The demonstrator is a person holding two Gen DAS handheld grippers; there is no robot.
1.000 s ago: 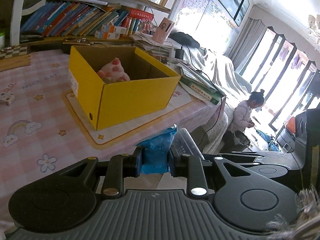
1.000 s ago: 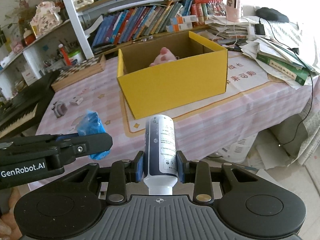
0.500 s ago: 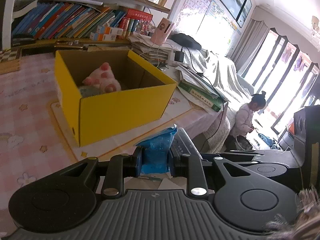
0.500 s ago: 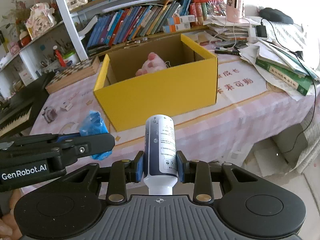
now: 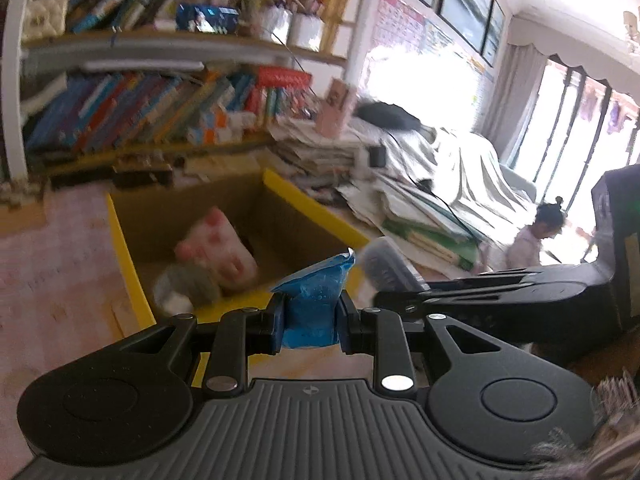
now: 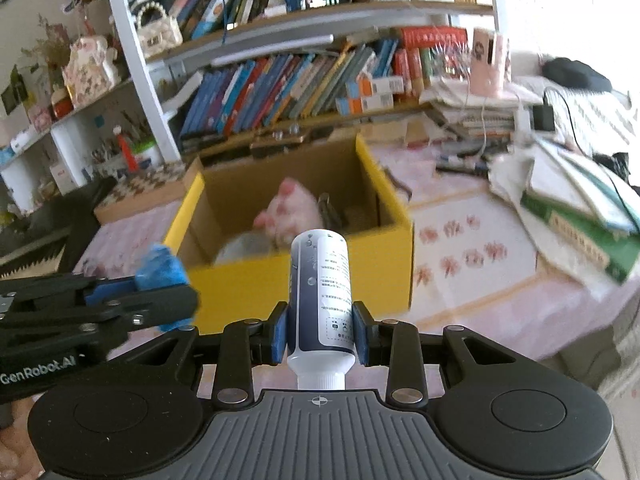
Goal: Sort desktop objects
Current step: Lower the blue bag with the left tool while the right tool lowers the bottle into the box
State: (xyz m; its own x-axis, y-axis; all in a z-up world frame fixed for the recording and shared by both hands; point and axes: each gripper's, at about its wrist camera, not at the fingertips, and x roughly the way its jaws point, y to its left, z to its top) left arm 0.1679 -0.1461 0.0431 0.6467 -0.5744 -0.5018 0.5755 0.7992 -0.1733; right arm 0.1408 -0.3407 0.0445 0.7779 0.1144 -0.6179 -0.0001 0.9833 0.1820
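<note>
A white and navy bottle [image 6: 321, 292] is pinched cap-down between the pads of the right tool [image 6: 320, 334], and a crumpled blue packet [image 5: 314, 302] is clamped in the left tool [image 5: 310, 326]; both are held in front of the near wall of an open yellow cardboard box [image 6: 248, 284]. Inside the box a pink plush toy [image 6: 290, 212] is seen beside a grey item too blurred to identify. The box is set on a pink checked table [image 6: 480, 280], with a bookshelf [image 6: 288, 84] behind it and stacked papers and books [image 6: 576, 208] at its right.
</note>
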